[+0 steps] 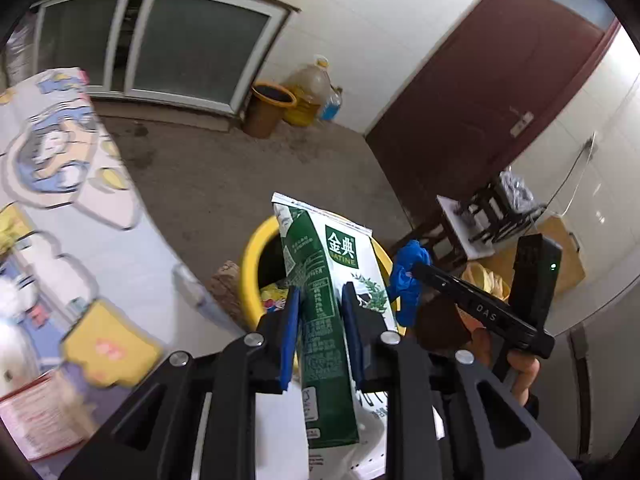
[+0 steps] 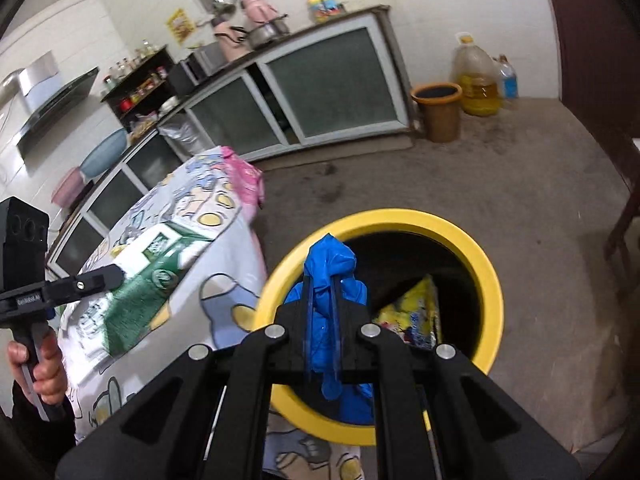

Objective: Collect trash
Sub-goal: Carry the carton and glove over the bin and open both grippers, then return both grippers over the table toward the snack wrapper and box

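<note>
My left gripper [image 1: 320, 300] is shut on a green and white milk carton [image 1: 324, 272], held upright above the yellow trash bin [image 1: 250, 268]. In the right wrist view the carton [image 2: 148, 276] hangs over the table edge. My right gripper [image 2: 320, 284] is shut on a crumpled blue plastic glove [image 2: 330, 264], held over the near rim of the bin [image 2: 380, 218]. The glove [image 1: 408, 276] and the right gripper [image 1: 416, 270] also show in the left wrist view, right of the carton. A yellow wrapper [image 2: 412, 312] lies inside the bin.
A table with a cartoon-print cloth [image 2: 224, 256] stands left of the bin. Kitchen cabinets [image 2: 320, 92] line the far wall, with an orange bucket [image 2: 438, 110] and oil bottles [image 2: 478, 80] beside them. A dark red door [image 1: 480, 92], stools [image 1: 484, 208] and a cardboard box [image 1: 560, 248] are to the right.
</note>
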### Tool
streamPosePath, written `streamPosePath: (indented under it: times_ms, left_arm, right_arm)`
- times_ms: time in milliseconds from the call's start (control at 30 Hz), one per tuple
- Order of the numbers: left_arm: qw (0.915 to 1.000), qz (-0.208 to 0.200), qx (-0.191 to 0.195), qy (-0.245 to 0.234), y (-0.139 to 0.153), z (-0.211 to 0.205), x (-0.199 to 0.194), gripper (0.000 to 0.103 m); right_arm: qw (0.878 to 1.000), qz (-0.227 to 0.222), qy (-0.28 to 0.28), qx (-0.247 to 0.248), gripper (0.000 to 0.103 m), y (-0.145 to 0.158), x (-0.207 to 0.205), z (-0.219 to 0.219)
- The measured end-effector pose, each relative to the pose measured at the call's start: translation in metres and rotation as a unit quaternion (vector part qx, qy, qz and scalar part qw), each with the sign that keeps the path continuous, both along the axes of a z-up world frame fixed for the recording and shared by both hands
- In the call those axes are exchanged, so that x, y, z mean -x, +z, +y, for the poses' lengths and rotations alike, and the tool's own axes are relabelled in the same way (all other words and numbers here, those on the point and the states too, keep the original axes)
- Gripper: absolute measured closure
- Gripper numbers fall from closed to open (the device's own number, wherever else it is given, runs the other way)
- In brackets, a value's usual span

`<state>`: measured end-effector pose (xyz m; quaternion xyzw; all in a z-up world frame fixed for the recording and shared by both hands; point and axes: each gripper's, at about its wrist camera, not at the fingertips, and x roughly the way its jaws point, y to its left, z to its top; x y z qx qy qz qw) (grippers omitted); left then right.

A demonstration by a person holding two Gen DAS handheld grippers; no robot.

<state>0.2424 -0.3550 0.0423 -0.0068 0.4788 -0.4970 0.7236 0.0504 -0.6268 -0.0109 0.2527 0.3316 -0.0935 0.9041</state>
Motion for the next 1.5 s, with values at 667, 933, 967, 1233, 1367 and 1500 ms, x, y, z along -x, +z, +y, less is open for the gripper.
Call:
streamPosePath:
  times_ms: [667, 933, 967, 1233, 1367, 1500]
  left_arm:
    - [0.9940, -0.095, 0.018, 0.050, 0.005, 0.026, 0.018, 0.010]
    - [0.9781, -0.190, 0.028, 0.081, 0.039, 0.191, 0.042, 0.008]
    - [0.9761, -0.199, 0.022, 0.085, 0.039, 0.211, 0.045, 0.008]
    - [0.9660, -0.238, -0.063, 0.080, 0.021, 0.317, 0.058, 0.008]
    - [0.9666, -0.231, -0.095, 0.057, 0.003, 0.327, 0.054, 0.008]
    - [0.9771, -0.186, -0.086, 0.058, -0.015, 0.341, 0.031, 0.008]
  right_arm:
    - [0.999, 0.016, -0.044, 0.005, 0.045, -0.033, 0.017, -0.021]
    - [0.988, -0.066, 0.130, 0.058, 0.046, 0.010, -0.025, 0.085]
    - [0.983, -0.071, 0.155, 0.061, 0.046, 0.014, -0.030, 0.101]
    - [0.932, -0.067, 0.340, 0.101, 0.042, 0.033, -0.085, 0.229]
    - [0.906, -0.047, 0.397, 0.138, 0.039, 0.031, -0.104, 0.276]
    - [0.882, -0.026, 0.442, 0.162, 0.032, 0.021, -0.119, 0.302]
